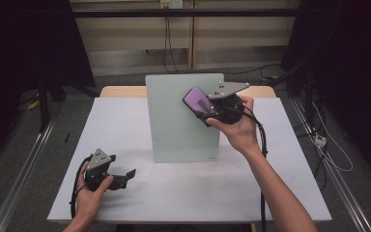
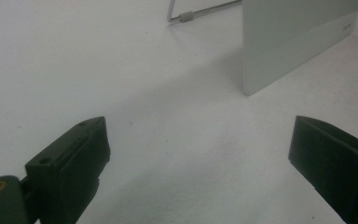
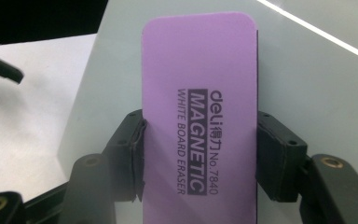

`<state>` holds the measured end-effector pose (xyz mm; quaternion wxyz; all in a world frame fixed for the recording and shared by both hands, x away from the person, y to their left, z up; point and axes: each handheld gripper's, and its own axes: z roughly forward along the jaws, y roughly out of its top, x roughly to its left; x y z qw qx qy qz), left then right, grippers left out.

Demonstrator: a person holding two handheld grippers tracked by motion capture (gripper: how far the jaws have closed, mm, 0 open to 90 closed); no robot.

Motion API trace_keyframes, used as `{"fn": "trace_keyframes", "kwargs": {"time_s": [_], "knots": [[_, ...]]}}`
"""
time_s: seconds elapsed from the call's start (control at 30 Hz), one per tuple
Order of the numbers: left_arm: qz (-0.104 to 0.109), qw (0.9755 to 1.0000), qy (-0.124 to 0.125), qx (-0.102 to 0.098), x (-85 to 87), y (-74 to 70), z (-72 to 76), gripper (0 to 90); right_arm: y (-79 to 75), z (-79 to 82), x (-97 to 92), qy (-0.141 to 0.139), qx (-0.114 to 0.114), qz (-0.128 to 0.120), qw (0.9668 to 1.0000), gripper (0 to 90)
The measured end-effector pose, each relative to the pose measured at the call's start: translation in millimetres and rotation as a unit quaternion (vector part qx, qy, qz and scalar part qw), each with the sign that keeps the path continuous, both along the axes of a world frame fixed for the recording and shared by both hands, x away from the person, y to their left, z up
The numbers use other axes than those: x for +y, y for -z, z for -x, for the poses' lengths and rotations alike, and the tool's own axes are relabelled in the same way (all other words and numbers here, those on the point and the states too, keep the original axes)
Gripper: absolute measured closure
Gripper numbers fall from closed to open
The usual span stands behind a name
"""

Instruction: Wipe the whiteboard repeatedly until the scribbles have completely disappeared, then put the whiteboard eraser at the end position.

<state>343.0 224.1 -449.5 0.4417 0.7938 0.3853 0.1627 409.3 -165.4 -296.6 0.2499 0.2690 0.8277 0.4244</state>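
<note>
A white-covered surface (image 1: 183, 188) is seen from above, with a strip of bare wood along its far edge; a pale grey-green whiteboard (image 1: 174, 130) is stood upright near the middle of the surface, toward that far edge, and in the left gripper view its lower corner (image 2: 279, 56) is seen meeting the white cover, with a thin metal stand wire (image 2: 200, 13) behind it; the purple magnetic whiteboard eraser (image 3: 198, 107) is held against the upper right part of the board's face, well above the surface, its printed label turned toward the camera; in the high view the eraser (image 1: 196, 101) is seen tilted, one end up and to the left; the right tool (image 3: 200, 158) is clamped on the eraser's long sides, a black pad pressed to each edge, and is carried by a hand (image 1: 239, 128); the left tool (image 1: 125, 175) is held low near the surface's near left corner, its jaws spread wide apart with nothing between them.
</note>
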Motion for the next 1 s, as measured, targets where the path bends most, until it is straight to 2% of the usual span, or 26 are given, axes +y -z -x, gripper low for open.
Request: {"fn": "trace_keyframes", "kwargs": {"time_s": [0.13,0.43,0.57,0.63,0.87,1.0], "knots": [[0.001,1.0,-0.002,0.002,1.8,1.1,-0.7,5.0,6.8,3.1,-3.4,-0.007,0.009,-0.015,0.9998,41.9],[0.001,1.0,-0.003,0.0,0.9,0.2,-0.8,5.0,23.2,15.2,-7.1,-0.025,0.025,-0.027,0.999,41.9],[-0.001,1.0,0.0,-0.002,-1.1,-0.5,-0.1,5.0,31.3,19.6,-9.2,-0.031,0.032,-0.021,0.9988,41.8],[0.0,1.0,-0.001,-0.002,-1.4,-0.7,0.0,5.0,34.6,22.3,-9.9,-0.034,0.038,-0.028,0.9983,41.8],[-0.005,1.0,-0.002,-0.001,-2.0,-0.3,0.3,5.0,46.4,28.2,-11.6,-0.05,0.053,-0.028,0.997,41.9],[-0.004,1.0,-0.001,0.0,-1.2,0.6,0.0,5.0,53.0,29.4,-10.5,-0.058,0.07,-0.015,0.9958,41.9]]}}
